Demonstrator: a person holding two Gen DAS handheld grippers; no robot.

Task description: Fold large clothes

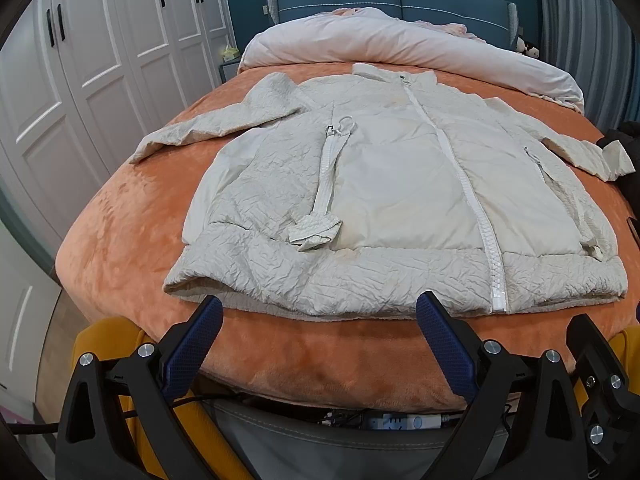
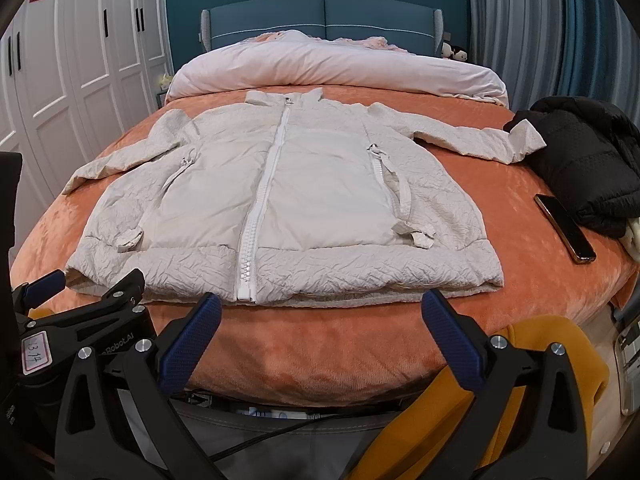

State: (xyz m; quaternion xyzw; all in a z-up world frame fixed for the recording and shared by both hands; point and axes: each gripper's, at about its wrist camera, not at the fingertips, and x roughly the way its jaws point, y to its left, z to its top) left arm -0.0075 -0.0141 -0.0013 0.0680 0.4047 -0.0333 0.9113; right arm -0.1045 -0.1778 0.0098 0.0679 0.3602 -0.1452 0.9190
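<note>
We see the jacket (image 2: 280, 200) spread flat, front up and zipped, on the orange blanket (image 2: 320, 344), sleeves out to both sides. Our left gripper (image 1: 318, 316) and right gripper (image 2: 322, 314) hover just short of the jacket's hem, fingers spread wide, holding nothing. Right of the jacket lie a phone (image 2: 565, 228) and a black coat (image 2: 588, 160).

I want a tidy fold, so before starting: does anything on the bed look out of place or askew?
The cream jacket lies flat and zipped, but its right cuff rests against a black coat. A phone lies on the orange blanket beside the jacket. Both pocket flaps stick out.
</note>
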